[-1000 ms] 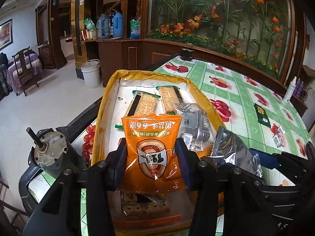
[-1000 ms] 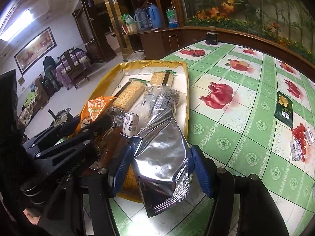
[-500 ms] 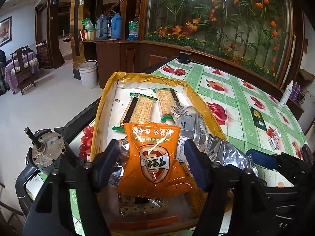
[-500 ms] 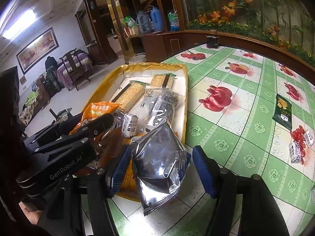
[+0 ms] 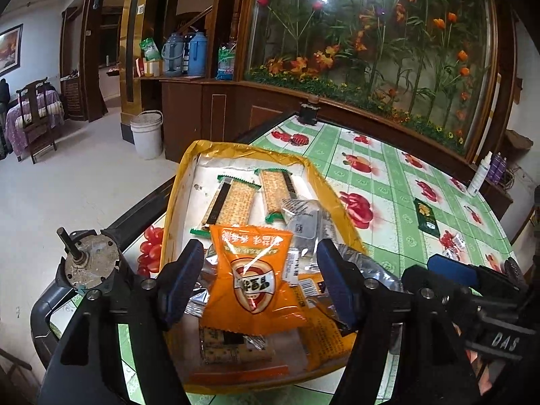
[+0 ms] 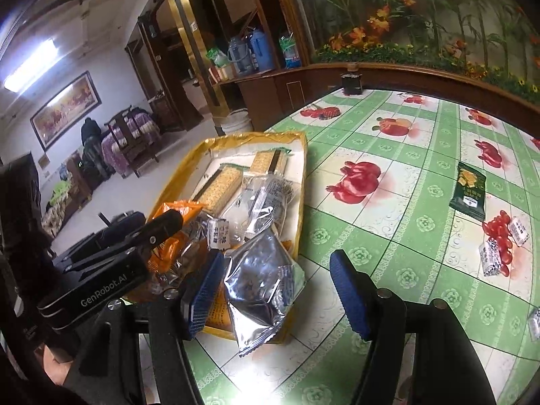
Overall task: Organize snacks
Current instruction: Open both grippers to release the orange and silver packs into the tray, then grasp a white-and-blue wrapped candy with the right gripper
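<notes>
Both my tools stand spread, the left tool having just released the orange packet and the right tool the silver pouch, so both snacks rest collected in the yellow tray.

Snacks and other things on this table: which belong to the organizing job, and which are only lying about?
Job: yellow tray, orange packet, silver pouch, cracker packs, dark green packet, small white packets.

Lying about: motor, white bucket, spray bottle, thermoses.

"GenRobot.AI" on left tool body; "DAS" on right tool body.
</notes>
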`<move>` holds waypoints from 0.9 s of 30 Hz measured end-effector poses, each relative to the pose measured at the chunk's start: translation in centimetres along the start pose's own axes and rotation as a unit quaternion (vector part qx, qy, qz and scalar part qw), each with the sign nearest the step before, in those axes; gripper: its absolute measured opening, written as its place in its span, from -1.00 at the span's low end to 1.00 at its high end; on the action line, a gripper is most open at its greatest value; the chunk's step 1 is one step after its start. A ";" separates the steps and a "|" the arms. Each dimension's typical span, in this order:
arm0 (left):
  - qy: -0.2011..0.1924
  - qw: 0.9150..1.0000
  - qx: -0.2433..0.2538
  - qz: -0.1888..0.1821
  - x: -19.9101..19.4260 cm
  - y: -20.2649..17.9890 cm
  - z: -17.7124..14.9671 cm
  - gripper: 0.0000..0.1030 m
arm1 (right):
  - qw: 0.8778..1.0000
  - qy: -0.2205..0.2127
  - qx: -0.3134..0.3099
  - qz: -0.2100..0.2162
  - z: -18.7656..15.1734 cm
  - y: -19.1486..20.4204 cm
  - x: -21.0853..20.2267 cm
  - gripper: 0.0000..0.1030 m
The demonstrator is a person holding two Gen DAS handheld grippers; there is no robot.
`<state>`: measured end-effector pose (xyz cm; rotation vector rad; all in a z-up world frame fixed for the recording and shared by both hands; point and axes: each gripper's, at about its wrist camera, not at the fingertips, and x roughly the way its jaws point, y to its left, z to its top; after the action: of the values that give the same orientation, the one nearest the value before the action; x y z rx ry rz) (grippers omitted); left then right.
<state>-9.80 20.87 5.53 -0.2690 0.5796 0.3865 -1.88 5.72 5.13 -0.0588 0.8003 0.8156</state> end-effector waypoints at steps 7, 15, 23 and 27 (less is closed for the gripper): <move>-0.008 1.000 0.019 -0.022 -1.2 -2.6 0.1 0.34 | 0.998 -0.008 0.063 0.004 0.7 -3.6 -1.8 0.30; 0.004 0.995 0.079 -0.066 -2.1 -8.2 -1.6 0.34 | 0.993 -0.003 0.120 -0.023 0.2 -9.9 -4.8 0.28; 0.070 0.973 0.167 -0.141 -1.5 -15.0 -5.7 0.33 | 0.987 -0.014 0.131 -0.093 -2.1 -16.3 -9.3 0.23; 0.114 0.961 0.185 -0.169 -0.4 -16.5 -7.1 0.33 | 0.980 -0.008 0.163 -0.117 -3.7 -20.4 -11.0 0.05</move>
<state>-6.48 3.50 2.34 -0.0490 0.8044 -0.0885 4.96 -16.76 4.74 0.1419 0.8848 0.4554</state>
